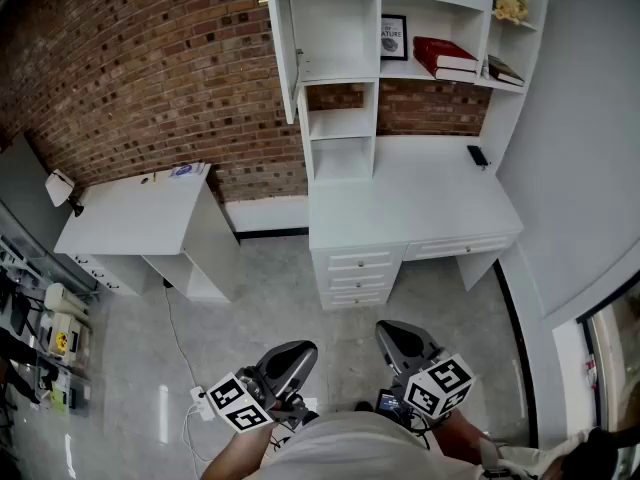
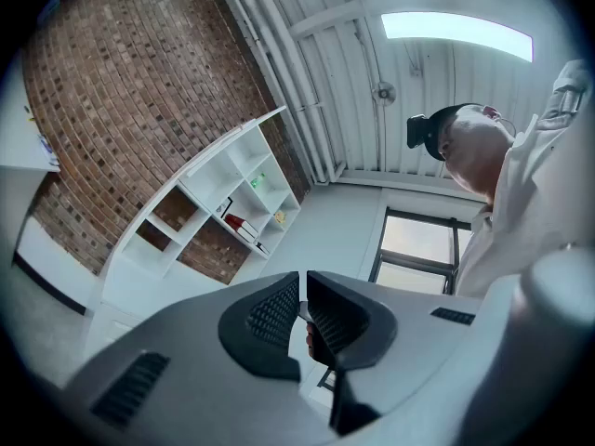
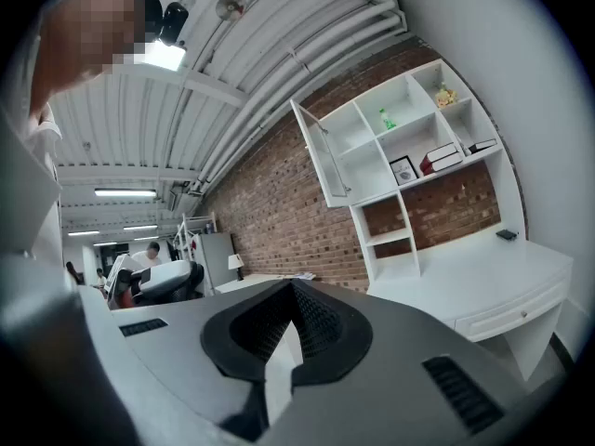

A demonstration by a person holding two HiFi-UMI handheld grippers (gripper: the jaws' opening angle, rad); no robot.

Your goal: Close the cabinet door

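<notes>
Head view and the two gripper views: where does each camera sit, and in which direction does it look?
Head view: on the person's head, looking steeply down at desk, shelves and open door; left gripper, right gripper and forearms show.
Left gripper view: on the left gripper, tilted up past its shut jaws at ceiling and shelves; the person's shirt shows.
Right gripper view: on the right gripper, past its shut jaws at shelves and door; shirt shows.
Shared: all three see the shelves.

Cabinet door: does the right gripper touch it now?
Apart. The head view shows the right gripper near the bottom edge, with the desk lying between it and the open cabinet door.
</notes>
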